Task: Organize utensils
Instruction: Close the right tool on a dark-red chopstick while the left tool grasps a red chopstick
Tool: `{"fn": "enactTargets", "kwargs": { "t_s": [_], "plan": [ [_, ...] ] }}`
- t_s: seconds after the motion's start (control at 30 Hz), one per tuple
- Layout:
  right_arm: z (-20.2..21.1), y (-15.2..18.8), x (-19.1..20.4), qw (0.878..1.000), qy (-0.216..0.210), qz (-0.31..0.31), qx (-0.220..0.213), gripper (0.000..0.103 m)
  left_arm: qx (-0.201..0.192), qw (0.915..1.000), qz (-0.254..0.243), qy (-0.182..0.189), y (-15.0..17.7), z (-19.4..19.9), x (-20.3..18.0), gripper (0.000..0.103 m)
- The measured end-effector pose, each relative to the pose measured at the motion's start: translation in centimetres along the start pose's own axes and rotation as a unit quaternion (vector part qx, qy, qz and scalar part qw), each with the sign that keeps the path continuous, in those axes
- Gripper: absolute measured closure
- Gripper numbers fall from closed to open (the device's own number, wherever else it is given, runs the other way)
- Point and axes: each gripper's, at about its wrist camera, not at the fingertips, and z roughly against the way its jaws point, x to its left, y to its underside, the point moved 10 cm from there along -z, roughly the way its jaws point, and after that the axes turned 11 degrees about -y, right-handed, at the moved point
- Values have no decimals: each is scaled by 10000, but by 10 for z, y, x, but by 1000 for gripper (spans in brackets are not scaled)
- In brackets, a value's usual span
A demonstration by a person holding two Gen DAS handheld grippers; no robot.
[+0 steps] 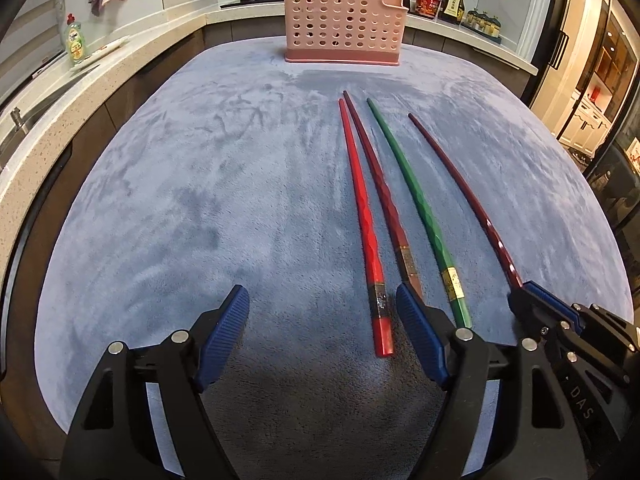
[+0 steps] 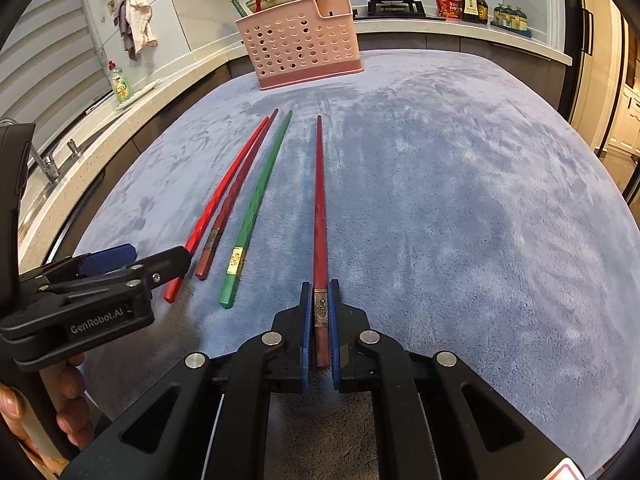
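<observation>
Nearest us, our right gripper [image 2: 320,320] is clamped on the thick end of the dark red chopstick [image 2: 319,200], probably to lift it toward the pink holder [image 2: 300,44] at the far edge of the blue mat [image 2: 480,200]. Our left gripper [image 1: 320,320] hangs spread wide over the butt of the red chopstick [image 1: 360,216], beside the brown chopstick [image 1: 376,184] and green chopstick [image 1: 408,184]. Only the right view shows the clamp squarely and chopsticks already standing in the holder.
</observation>
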Motion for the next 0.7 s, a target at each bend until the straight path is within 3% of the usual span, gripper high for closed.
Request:
{"fn": "enactTargets", "kwargs": {
  "t_s": [0.27, 0.43, 0.7],
  "plan": [
    [0, 0, 0, 10000, 2, 1, -1, 96, 12, 9999, -95, -137, 3, -6, -2, 44],
    [-1, 0, 0, 10000, 5, 1, 1, 96, 25, 9999, -86, -114, 2, -5, -1, 64],
    [0, 0, 0, 10000, 2, 2, 2, 96, 62, 9999, -58, -79, 1, -6, 0, 79]
  ]
}}
